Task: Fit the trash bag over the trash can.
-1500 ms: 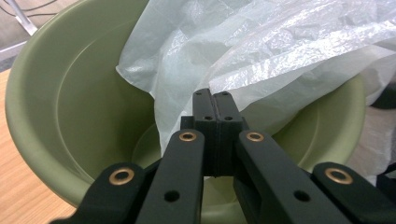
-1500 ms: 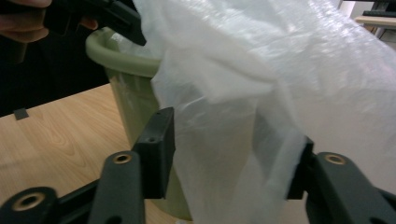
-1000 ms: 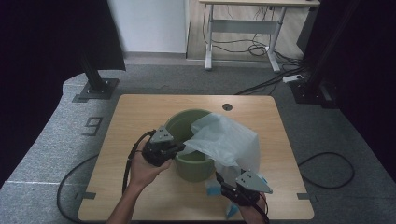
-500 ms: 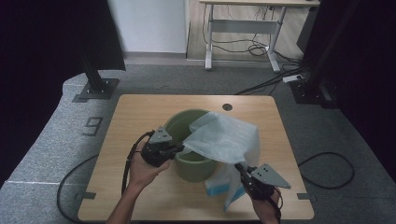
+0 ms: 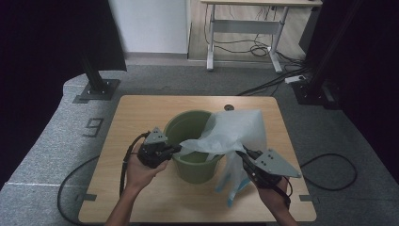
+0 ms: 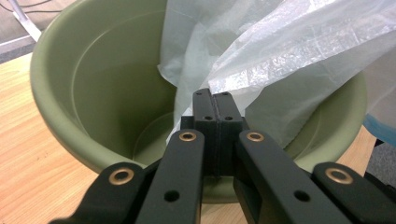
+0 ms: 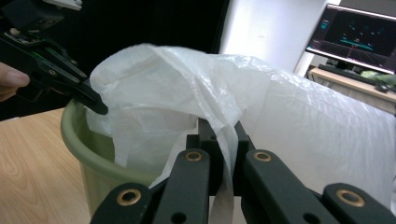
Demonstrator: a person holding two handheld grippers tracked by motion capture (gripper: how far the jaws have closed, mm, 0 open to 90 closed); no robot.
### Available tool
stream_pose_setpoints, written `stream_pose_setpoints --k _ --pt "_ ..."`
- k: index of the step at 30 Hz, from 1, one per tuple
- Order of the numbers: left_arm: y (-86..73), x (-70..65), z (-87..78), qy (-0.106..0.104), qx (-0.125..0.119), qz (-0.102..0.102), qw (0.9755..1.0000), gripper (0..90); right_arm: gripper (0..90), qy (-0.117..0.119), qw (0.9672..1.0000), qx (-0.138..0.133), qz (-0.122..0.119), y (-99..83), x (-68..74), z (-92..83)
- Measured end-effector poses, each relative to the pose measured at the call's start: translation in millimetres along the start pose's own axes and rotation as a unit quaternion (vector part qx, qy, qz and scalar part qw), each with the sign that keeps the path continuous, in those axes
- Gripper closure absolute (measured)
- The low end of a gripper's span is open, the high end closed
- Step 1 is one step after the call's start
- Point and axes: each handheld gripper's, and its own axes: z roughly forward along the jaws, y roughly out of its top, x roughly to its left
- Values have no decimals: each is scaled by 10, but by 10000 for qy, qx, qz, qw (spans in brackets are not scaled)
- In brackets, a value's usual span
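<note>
Both grippers are clamping the bag (image 5: 233, 134), which is draping over the bucket (image 5: 190, 162) on the desk (image 5: 141, 113): the left gripper (image 5: 181, 148) is pinching its edge over the near rim, the right gripper (image 5: 240, 153) a fold beside the bucket

Grey carpet (image 5: 329, 141) covers the floor around the wooden bench (image 5: 141, 113) — a "9" (image 5: 94, 127) is marked on it at the left. Behind stand a white wall (image 5: 150, 23), a pale desk (image 5: 244, 23) over tangled cables (image 5: 254, 47), and dark curtains (image 5: 42, 47) — a lit monitor (image 7: 359, 35) glows in the right gripper view.
</note>
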Motion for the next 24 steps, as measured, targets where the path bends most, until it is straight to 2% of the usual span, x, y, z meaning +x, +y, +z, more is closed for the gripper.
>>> stream_pose_setpoints --k 1,4,8,12,14,15,17,19,24 --pt "1 1 -6 10 -56 6 10000 867 887 35 10000 29 -5 15 5 28" --pt "11 -12 -33 -5 -226 127 9997 680 887 115 9998 143 -31 22 21 120" --pt "36 -84 -108 197 -634 348 9972 485 887 191 9995 268 -5 2 39 214" --pt "80 -157 -116 70 -703 468 9964 418 887 240 9993 280 52 5 48 263" --pt "101 -195 -87 36 -651 557 9963 434 887 252 9992 294 54 5 58 277" --pt "109 -213 -72 4 -629 590 9963 469 887 257 9992 303 65 2 62 280" --pt "125 -232 -37 -74 -553 618 9965 579 887 260 9992 300 58 -7 61 281" --pt "139 -234 5 -202 -477 550 9971 696 887 252 9992 300 72 -20 52 271" --pt "171 -248 101 -92 -310 439 9985 885 887 223 9992 298 107 -35 10 236"
